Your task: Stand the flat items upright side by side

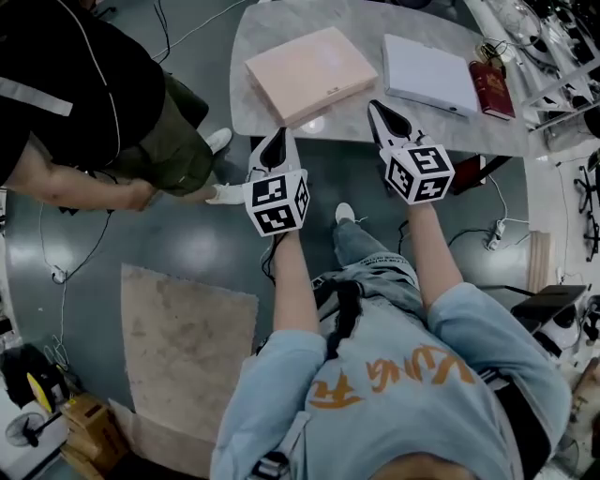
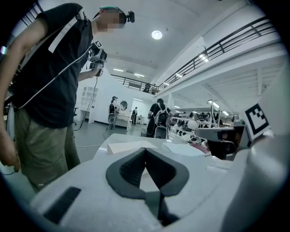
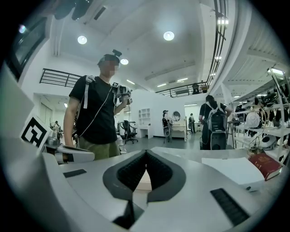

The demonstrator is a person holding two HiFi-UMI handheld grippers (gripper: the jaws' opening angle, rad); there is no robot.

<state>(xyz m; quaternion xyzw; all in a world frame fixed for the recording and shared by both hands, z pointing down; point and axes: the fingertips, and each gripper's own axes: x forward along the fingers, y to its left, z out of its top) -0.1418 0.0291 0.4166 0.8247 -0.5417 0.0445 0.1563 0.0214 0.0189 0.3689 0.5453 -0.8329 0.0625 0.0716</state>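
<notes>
Grey table (image 1: 361, 117) bears pink box (image 1: 309, 73), white box (image 1: 429, 73), red book (image 1: 492, 89), all flat

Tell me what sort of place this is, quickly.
Probably a large open lab or workshop hall: a mezzanine railing overhead, racks of equipment along the side, and cables trailing across the grey floor near the table.

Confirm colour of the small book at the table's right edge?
The book is dark red; the head view shows it best.
</notes>
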